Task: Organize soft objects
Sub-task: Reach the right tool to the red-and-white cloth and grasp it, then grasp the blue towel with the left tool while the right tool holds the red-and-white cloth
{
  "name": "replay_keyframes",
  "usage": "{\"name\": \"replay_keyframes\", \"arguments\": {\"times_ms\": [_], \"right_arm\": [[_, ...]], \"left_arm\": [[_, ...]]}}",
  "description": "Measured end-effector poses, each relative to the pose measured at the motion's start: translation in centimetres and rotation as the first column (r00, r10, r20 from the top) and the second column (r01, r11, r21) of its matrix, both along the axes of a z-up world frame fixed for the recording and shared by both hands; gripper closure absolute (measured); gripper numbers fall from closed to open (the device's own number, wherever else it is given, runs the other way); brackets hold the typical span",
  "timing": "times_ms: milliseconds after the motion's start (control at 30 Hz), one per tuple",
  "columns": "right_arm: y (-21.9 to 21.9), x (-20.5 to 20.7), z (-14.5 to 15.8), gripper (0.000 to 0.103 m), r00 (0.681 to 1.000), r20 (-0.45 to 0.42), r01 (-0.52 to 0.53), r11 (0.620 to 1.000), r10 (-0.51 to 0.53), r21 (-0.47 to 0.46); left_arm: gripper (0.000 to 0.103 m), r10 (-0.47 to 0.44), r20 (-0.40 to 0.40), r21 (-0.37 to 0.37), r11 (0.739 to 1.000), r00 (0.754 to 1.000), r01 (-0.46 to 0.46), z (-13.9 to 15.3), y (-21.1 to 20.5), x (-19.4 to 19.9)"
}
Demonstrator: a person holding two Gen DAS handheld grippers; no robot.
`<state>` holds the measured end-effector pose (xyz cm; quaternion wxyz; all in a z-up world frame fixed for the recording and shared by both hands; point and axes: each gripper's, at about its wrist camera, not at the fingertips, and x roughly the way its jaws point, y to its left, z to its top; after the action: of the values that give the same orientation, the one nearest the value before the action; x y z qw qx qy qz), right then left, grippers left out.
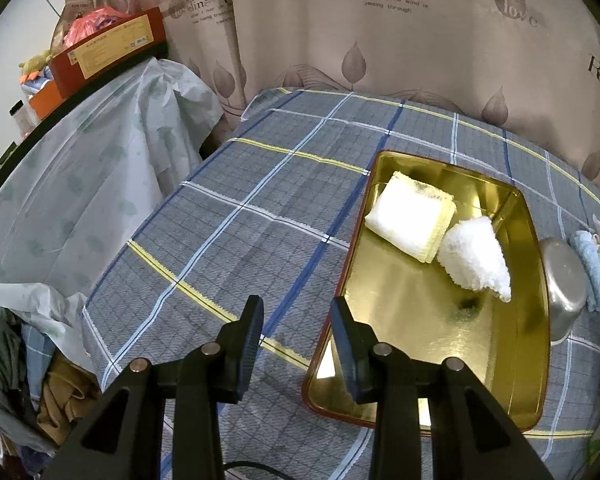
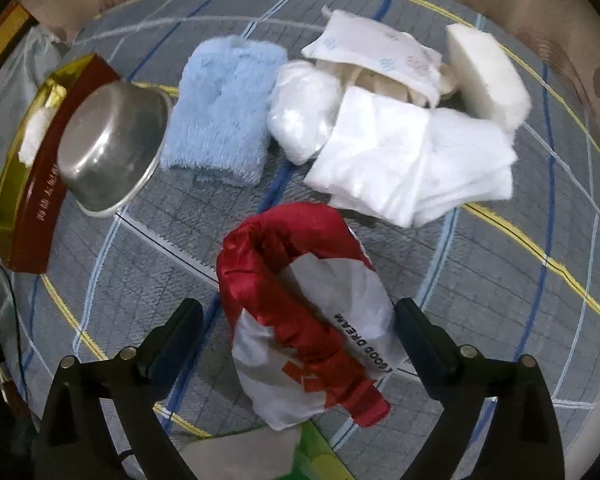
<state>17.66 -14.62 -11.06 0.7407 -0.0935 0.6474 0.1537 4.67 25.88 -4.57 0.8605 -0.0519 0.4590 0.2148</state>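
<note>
Directly beneath the right gripper (image 2: 298, 336), a red-and-white bag (image 2: 300, 320) lies on the checked tablecloth (image 2: 500, 300), flanked by wide-open jaws that do not touch it; judged step: reaching to pick it up, so the next move calls for lowering and closing. Gold tray (image 1: 400, 320) already holds two white cloths (image 1: 440, 236). Left gripper (image 1: 296, 340) waits half open and empty at the tray's edge. Blue towel (image 2: 224, 108), white bundles and metal bowl (image 2: 112, 144) remain outside. Bag contents are unseen; its lower end is cut off.
</note>
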Motion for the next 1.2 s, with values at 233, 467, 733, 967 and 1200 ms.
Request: {"name": "replay_keyframes", "arguments": {"times_ms": [233,467,733,967,1200], "right_arm": [[1.3,0.5,-1.2,0.032,1.0,-0.026,-0.007,0.999,0.006,-0.043],[0.4,0.2,-0.5,0.071,1.0,0.026,0.001,0.999,0.001,-0.05],[-2.2,-1.5,0.8,0.077,0.996,0.085,0.02,0.999,-0.023,0.043],[-6.3,-2.9,3.3,0.077,0.983,0.159,0.065,0.984,-0.092,0.167],[-11.4,-3.0,5.3,0.077,0.933,0.279,0.166,0.96,-0.227,0.225]], "left_arm": [[0.068,-0.009,-0.006,0.009,1.0,1.0,0.009,0.1,-0.2,0.0],[0.068,-0.051,-0.002,0.012,0.999,0.999,0.051,0.8,-2.4,0.3],[0.068,-0.18,0.009,-0.05,0.982,0.984,0.18,2.3,-7.9,1.8],[0.068,-0.33,0.016,-0.12,0.937,0.944,0.329,2.9,-14.7,4.2],[0.068,-0.437,0.01,-0.154,0.888,0.899,0.433,3.0,-20.4,6.1]]}}
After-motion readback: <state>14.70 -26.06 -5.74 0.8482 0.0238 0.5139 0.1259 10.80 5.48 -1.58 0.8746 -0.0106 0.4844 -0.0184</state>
